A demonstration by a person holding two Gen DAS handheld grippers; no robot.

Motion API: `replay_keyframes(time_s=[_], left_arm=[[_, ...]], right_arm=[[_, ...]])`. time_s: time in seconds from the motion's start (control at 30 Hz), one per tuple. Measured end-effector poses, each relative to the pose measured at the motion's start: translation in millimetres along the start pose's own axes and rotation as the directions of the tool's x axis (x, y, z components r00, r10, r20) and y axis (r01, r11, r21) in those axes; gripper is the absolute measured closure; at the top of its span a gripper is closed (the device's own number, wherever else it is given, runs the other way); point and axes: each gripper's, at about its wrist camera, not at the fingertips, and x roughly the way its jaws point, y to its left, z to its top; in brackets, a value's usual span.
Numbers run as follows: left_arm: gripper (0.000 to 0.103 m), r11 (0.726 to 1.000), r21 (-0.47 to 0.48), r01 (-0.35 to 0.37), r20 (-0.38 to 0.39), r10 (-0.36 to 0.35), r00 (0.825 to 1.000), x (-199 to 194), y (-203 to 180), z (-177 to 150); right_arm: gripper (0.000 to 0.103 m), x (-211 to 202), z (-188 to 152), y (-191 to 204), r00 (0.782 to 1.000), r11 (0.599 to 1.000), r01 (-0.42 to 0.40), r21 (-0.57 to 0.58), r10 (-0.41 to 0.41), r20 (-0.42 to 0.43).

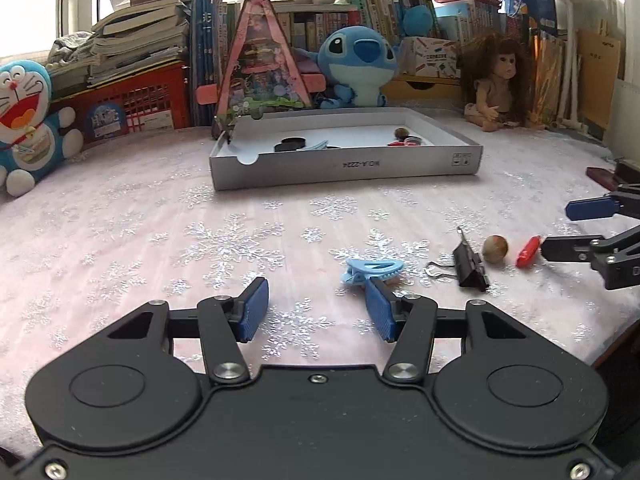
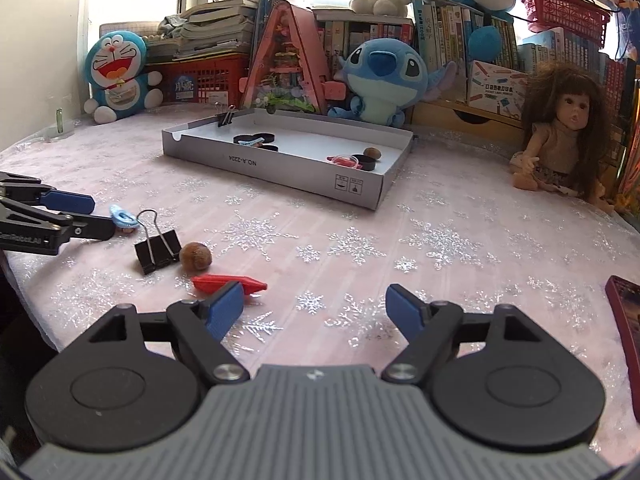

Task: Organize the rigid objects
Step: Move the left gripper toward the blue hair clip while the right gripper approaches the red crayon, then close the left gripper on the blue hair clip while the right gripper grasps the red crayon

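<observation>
A shallow grey box (image 1: 344, 168) (image 2: 280, 172) stands mid-table and holds black discs, a nut and red pieces. On the cloth lie a light blue hair clip (image 1: 370, 271) (image 2: 124, 218), a black binder clip (image 1: 470, 266) (image 2: 158, 246), a brown nut (image 1: 495, 249) (image 2: 195, 256) and a red plastic piece (image 1: 528, 251) (image 2: 228, 283). My left gripper (image 1: 316, 308) (image 2: 86, 216) is open and empty, its right finger beside the hair clip. My right gripper (image 2: 316, 308) (image 1: 560, 228) is open and empty, its left finger just in front of the red piece.
Plush toys (image 1: 356, 64), a doll (image 2: 568, 136), a pink triangular model house (image 1: 260, 64), red crates and stacked books line the back. A dark red book (image 2: 626, 320) lies at the right edge. A second binder clip (image 2: 226, 118) is clipped on the box's far wall.
</observation>
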Motion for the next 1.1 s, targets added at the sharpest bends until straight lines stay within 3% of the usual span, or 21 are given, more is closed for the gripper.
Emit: replay_keyframes(time_s=[0.07, 0.27, 0.63, 0.77, 0.83, 0.97, 1.1], left_arm=[[0.051, 1.0, -0.016, -0.014, -0.002, 0.014, 1.0, 1.7, 1.0, 2.5], [0.051, 0.999, -0.029, 0.03, 0.013, -0.029, 0.999, 0.5, -7.8, 8.4], [0.047, 0.999, -0.017, 0.044, 0.012, -0.044, 0.999, 11.4, -27.8, 11.6], [0.049, 0.998, -0.033, 0.054, 0.005, -0.054, 0.999, 15.0, -28.2, 11.1], [0.056, 0.998, -0.031, 0.063, 0.006, -0.063, 0.998, 15.6, -28.5, 11.3], [0.066, 0.996, -0.039, 0.075, 0.005, -0.074, 0.997, 15.5, -28.2, 12.5], [0.066, 0.996, -0.054, 0.076, 0.009, -0.076, 0.997, 14.6, -26.5, 14.3]], right_arm=[[0.017, -1.5, 1.3, 5.4, 1.0, 1.0, -0.022, -0.005, 0.022, 0.006], [0.018, 0.8, 3.1, 21.2, 0.997, 0.997, -0.072, -0.021, 0.073, 0.005], [0.023, 7.6, 3.0, 31.3, 0.997, 0.997, -0.075, -0.009, 0.075, 0.0], [0.03, 8.3, 3.4, 32.5, 0.997, 0.997, -0.078, -0.007, 0.078, -0.002], [0.033, 8.8, 3.6, 33.0, 0.997, 0.997, -0.08, -0.009, 0.08, -0.004], [0.053, 9.1, 3.8, 32.1, 0.997, 0.997, -0.078, -0.001, 0.078, -0.004], [0.053, 7.7, 4.5, 28.4, 0.997, 0.997, -0.071, 0.011, 0.07, 0.006]])
